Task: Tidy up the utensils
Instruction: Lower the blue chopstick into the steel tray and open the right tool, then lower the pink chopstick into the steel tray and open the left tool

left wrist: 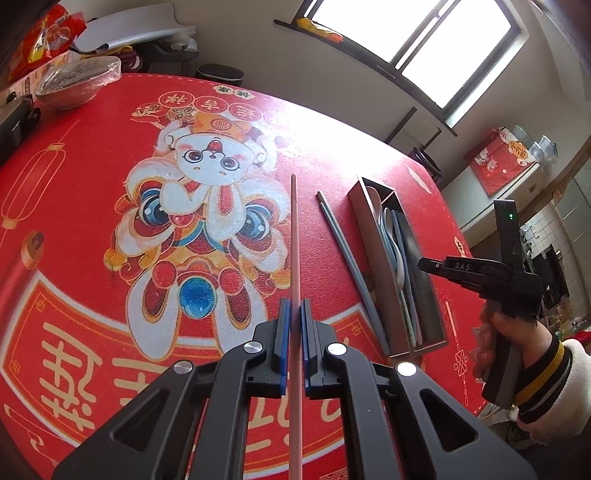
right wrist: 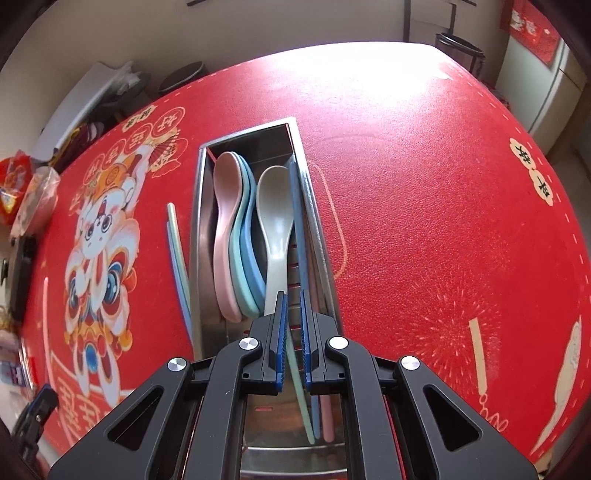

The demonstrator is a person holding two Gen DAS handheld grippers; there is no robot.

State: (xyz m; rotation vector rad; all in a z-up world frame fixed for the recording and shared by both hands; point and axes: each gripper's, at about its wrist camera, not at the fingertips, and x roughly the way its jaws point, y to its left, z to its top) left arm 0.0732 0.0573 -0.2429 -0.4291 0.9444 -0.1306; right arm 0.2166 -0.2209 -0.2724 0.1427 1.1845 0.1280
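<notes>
My left gripper is shut on a long pink chopstick and holds it above the red table mat. To its right lies a metal utensil box. A hand holds my right gripper over that box. Inside the box lie a pink spoon, blue ones, a white spoon and a blue chopstick. My right gripper is shut on a green chopstick, which slants down into the near end of the box. A loose pair of chopsticks rests left of the box.
A bowl covered in plastic film, red snack bags and a black object crowd the table's far left corner. The table's far edge runs under a bright window. A dark bin stands beyond the table.
</notes>
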